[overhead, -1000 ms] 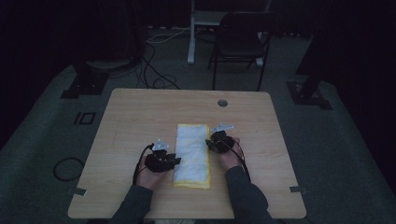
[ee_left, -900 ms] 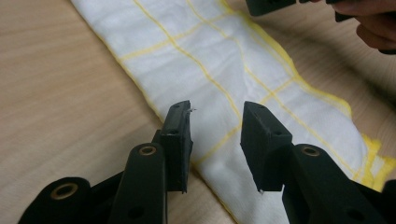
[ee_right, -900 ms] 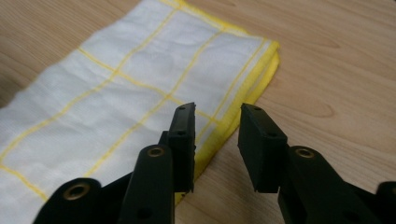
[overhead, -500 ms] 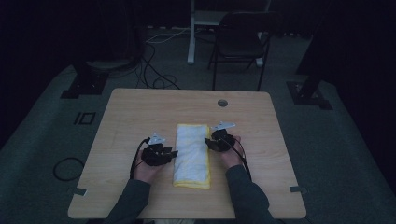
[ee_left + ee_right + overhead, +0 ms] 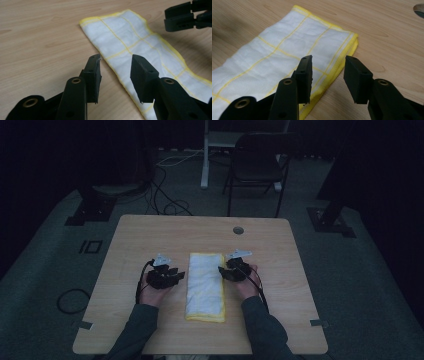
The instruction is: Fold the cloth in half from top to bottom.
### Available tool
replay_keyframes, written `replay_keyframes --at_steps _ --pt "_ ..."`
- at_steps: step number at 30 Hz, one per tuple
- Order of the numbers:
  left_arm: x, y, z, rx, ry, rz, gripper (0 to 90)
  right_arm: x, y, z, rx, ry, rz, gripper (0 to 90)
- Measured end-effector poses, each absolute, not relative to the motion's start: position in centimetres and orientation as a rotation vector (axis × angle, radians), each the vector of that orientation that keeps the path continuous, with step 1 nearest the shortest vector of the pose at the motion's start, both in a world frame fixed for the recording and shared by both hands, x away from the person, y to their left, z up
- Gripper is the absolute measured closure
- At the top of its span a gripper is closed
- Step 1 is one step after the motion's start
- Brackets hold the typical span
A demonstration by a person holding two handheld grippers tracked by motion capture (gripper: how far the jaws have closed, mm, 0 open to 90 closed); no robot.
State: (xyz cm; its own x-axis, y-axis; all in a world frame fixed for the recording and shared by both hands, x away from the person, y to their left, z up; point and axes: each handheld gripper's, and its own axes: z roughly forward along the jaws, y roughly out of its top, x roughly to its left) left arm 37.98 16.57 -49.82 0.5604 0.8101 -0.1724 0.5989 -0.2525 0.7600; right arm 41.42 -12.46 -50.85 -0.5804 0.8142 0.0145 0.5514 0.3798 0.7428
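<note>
A white cloth (image 5: 205, 285) with yellow grid lines and a yellow hem lies folded into a long strip on the wooden table (image 5: 150, 235). My left gripper (image 5: 176, 274) is at the strip's left edge and my right gripper (image 5: 223, 272) at its right edge, both near the far half. In the left gripper view the jaws (image 5: 115, 60) stand apart over the cloth (image 5: 140, 42) hem, pressing on nothing. In the right gripper view the jaws (image 5: 328, 61) gape above the yellow border of the cloth (image 5: 287, 45). Both pairs have just been opening, with nothing gripped.
A round cable hole (image 5: 238, 230) is set into the table's far side. A dark chair (image 5: 255, 165) stands behind the table, with cables (image 5: 165, 195) and stand bases (image 5: 90, 210) on the floor. The other gripper's jaws (image 5: 175, 16) show beyond the cloth in the left gripper view.
My left gripper has drawn a little left and farther up the table, off the cloth. Both pairs of jaws stand wider. The right hand has kept its place.
</note>
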Motion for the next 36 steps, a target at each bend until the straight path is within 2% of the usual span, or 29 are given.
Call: replay_keyframes --at_steps 16,26,36 --pt "40.0 16.7 -50.6 1.958 1.151 0.34 60.3 42.4 -12.1 -50.4 1.194 2.289 1.043 57.7" --pt "41.2 16.8 -51.1 1.966 1.186 0.347 60.1 43.5 -12.7 -50.2 1.22 2.27 1.092 61.0" --pt "42.6 16.2 -51.4 1.973 1.212 0.369 59.0 44.6 -12.7 -50.8 1.256 2.256 1.078 58.4"
